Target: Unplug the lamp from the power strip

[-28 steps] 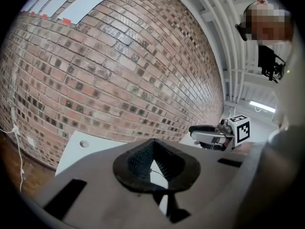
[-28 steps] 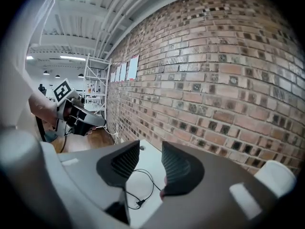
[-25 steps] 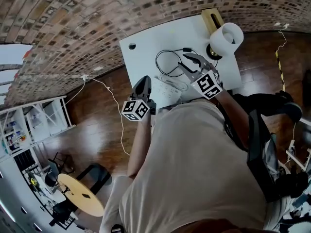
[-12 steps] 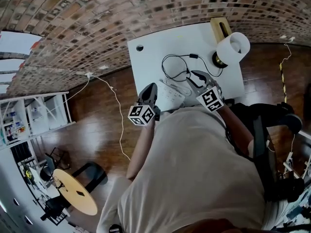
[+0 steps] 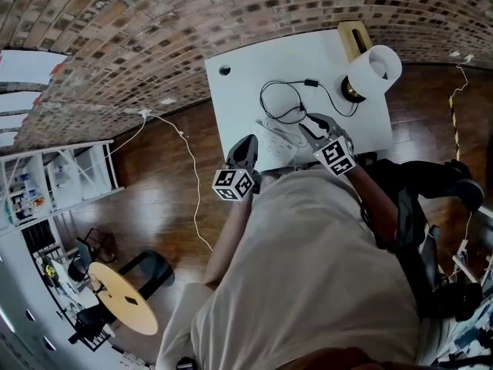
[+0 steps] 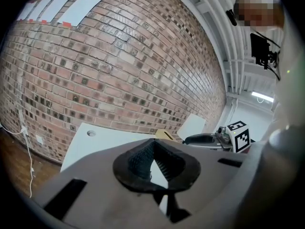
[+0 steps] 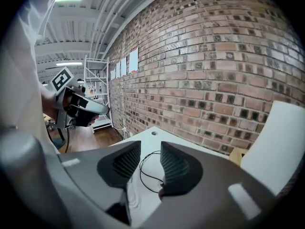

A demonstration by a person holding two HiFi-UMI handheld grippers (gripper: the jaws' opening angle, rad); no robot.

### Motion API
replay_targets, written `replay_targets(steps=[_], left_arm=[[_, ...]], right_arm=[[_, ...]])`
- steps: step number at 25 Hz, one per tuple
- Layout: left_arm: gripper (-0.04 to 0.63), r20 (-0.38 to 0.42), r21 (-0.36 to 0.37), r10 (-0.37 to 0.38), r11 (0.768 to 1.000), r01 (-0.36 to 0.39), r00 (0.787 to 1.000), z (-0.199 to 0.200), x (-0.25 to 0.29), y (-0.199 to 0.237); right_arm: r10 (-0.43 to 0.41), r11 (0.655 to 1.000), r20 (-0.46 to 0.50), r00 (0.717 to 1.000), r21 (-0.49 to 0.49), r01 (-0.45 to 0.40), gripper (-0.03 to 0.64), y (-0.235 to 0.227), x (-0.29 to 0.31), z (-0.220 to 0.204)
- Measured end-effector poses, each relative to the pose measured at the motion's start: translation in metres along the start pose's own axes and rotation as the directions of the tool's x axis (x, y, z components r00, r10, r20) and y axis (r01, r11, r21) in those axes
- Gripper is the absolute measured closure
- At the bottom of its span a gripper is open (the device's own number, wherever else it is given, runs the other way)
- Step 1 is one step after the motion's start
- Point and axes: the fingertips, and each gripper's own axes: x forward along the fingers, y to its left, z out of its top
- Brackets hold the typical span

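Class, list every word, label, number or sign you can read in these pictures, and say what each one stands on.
No word, number or brand can be read in any view.
Marker cube on the left gripper and marker cube on the right gripper: black-and-white square patterns, not letters.
White sheets on the brick wall: too small to tell whether they carry print.

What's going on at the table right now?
A person holds a gripper in each hand at the near edge of the white table. The right gripper hangs over the white power strip; its jaws have just been closing slightly but stand apart with nothing between them. The left gripper is shut and empty. The lamp and its looped black cord are untouched.
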Motion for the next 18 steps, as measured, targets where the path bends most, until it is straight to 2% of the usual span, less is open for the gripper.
replay_targets(steps=[7,13,18], left_arm=[[0.591,-0.006,-0.031,0.049,0.998,-0.049,0.999,-0.011,-0.012,0.015],[0.591,-0.007,-0.041,0.061,0.997,-0.061,0.998,-0.012,-0.013,0.023],[0.591,-0.017,-0.031,0.052,0.998,-0.053,0.999,-0.008,-0.009,0.028]], right_arm=[[0.005,0.999,-0.025,1.0,0.035,-0.005,0.492,-0.003,0.005,-0.015],[0.013,0.999,-0.041,0.999,0.033,-0.012,0.497,0.002,0.013,-0.018],[-0.015,0.998,-0.058,0.998,0.056,0.019,0.5,-0.006,0.017,-0.025]])
